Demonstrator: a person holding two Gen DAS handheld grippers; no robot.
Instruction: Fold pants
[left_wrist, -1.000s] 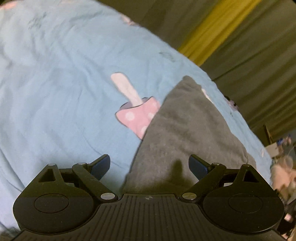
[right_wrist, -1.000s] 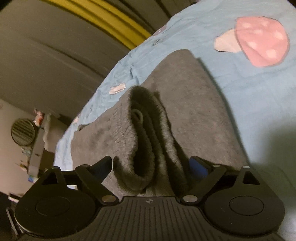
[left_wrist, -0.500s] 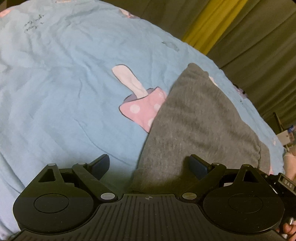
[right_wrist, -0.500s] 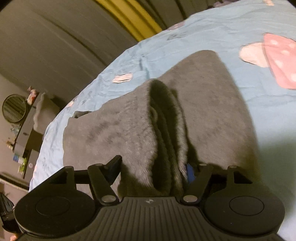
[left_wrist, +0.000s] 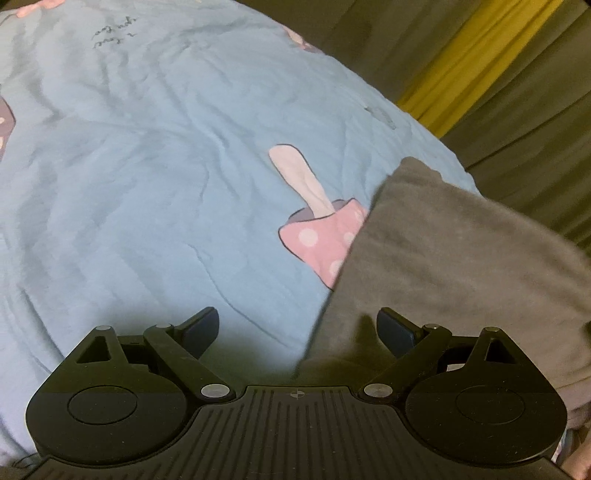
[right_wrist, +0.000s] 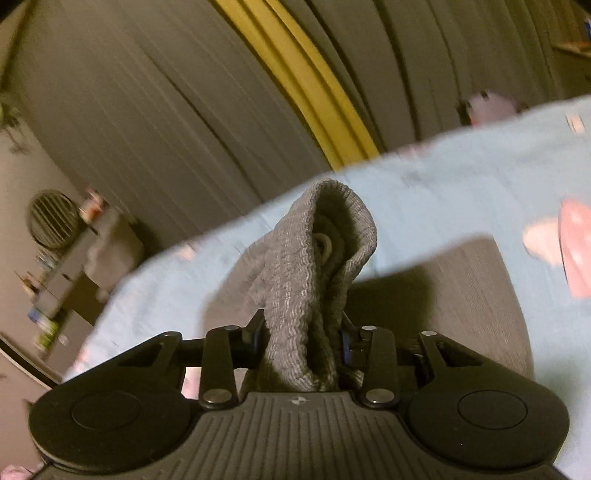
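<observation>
Grey pants (right_wrist: 317, 280) lie on a light blue bedsheet (left_wrist: 147, 184), ribbed waistband bunched and lifted | right gripper (right_wrist: 301, 341) pinches that waistband | left gripper (left_wrist: 297, 328) is spread wide over the pants' edge, gripping nothing | pink mushroom print (left_wrist: 317, 236) beside pants | grey curtain (right_wrist: 147, 110) behind.

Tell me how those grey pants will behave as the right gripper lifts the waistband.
Likely floppy: the ribbed waistband bunches and droops above the right gripper. The pants look like thick fleece, so probably grippy on the blue sheet and dragging rather than sliding.
</observation>
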